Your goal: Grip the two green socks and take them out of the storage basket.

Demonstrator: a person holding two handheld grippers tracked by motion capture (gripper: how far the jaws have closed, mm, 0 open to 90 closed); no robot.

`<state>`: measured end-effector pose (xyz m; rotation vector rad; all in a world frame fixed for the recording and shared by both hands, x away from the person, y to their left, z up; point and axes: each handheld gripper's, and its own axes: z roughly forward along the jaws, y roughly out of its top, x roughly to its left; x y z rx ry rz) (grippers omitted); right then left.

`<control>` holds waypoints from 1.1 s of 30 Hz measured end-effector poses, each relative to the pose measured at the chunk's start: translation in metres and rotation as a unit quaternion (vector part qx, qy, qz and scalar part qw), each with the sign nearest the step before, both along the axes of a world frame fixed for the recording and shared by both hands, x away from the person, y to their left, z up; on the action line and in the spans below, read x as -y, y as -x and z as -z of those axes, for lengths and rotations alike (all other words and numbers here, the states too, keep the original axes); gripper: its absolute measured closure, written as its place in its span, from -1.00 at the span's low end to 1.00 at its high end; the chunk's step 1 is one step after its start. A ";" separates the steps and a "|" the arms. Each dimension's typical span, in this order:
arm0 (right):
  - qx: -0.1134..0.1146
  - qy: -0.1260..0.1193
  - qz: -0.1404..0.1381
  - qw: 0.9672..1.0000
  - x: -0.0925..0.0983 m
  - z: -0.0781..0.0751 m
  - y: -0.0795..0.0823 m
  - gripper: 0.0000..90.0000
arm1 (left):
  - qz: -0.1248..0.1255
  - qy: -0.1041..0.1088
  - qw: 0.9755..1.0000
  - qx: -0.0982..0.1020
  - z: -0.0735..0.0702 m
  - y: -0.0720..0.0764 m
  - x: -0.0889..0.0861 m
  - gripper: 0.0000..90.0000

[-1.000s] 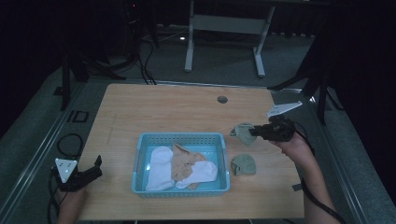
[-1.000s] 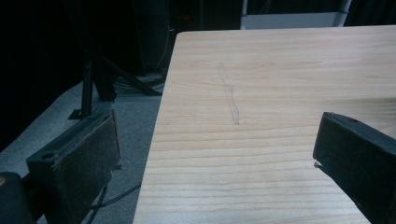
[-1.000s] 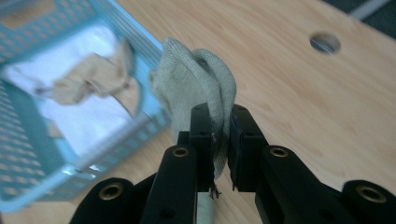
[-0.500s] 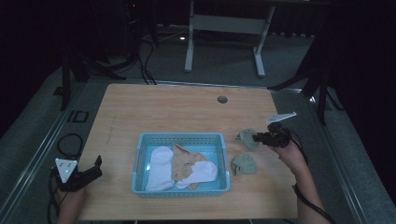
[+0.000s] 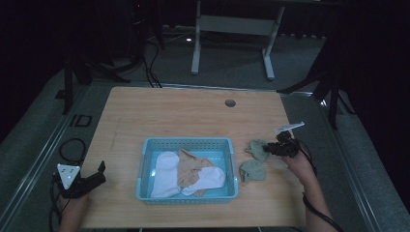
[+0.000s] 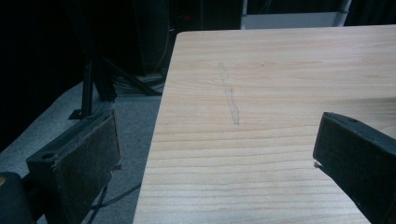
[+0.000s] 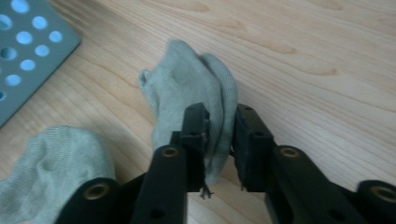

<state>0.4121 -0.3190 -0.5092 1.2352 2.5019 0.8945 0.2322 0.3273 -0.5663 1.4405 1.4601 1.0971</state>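
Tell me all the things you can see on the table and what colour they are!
Light blue plastic basket: one, mid-table, near the front edge.
White socks: two, lying inside the basket.
Tan cloth piece: one, in the basket between the white socks.
Grey-green socks: two, on the table right of the basket; one pinched in the right gripper, one lying loose.
Light wooden table: one, with a small round hole near its far edge.
Left gripper: black, open, at the front left corner.
Right gripper: black, closed on a sock.
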 end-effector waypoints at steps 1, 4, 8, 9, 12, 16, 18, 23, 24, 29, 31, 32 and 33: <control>-0.003 -0.004 -0.003 1.000 0.001 -0.001 0.000 0.48 | 0.000 0.000 1.000 0.000 0.000 0.000 0.000 -0.99; 0.003 -0.001 -0.003 1.000 0.002 -0.005 0.003 0.30 | 0.000 -0.001 1.000 -0.001 0.000 0.000 0.000 -0.99; 0.022 0.003 0.007 1.000 0.006 -0.009 0.008 0.04 | -0.001 -0.001 1.000 0.000 0.000 0.000 0.000 -0.99; 0.026 0.001 0.008 1.000 0.007 -0.009 0.010 -0.07 | -0.001 -0.001 1.000 0.000 0.000 0.000 0.000 -0.99; 0.039 -0.008 0.017 0.999 0.011 -0.008 0.014 -0.27 | -0.001 -0.001 1.000 0.000 0.000 0.000 0.000 -0.99; 0.053 -0.028 0.022 0.998 0.017 -0.006 0.020 -0.65 | -0.001 -0.001 1.000 0.000 0.000 0.000 0.000 -0.99; 0.056 -0.034 0.031 0.997 0.021 -0.002 0.022 -0.71 | -0.001 -0.001 1.000 0.000 0.000 0.000 0.000 -0.99; 0.057 -0.043 0.043 0.997 0.034 0.011 0.028 -0.75 | -0.001 -0.001 1.000 0.001 0.000 0.000 0.000 -0.99; 0.057 -0.043 0.043 0.997 0.034 0.011 0.028 -0.75 | -0.001 -0.001 1.000 0.001 0.000 0.000 0.000 -0.99; 0.077 -0.050 0.077 0.993 0.050 0.019 0.037 -0.75 | -0.002 -0.001 1.000 0.000 0.000 0.000 0.000 -0.99; 0.089 -0.055 0.098 0.990 0.055 0.020 0.041 -0.75 | -0.002 -0.001 1.000 -0.001 0.000 0.000 0.000 -0.99; 0.095 -0.056 0.107 0.988 0.058 0.021 0.043 -0.75 | -0.002 -0.001 1.000 -0.001 0.000 0.000 0.000 -0.99; 0.100 -0.054 0.114 0.987 0.060 0.021 0.044 -0.75 | -0.002 -0.001 1.000 0.000 0.000 0.000 0.000 -0.99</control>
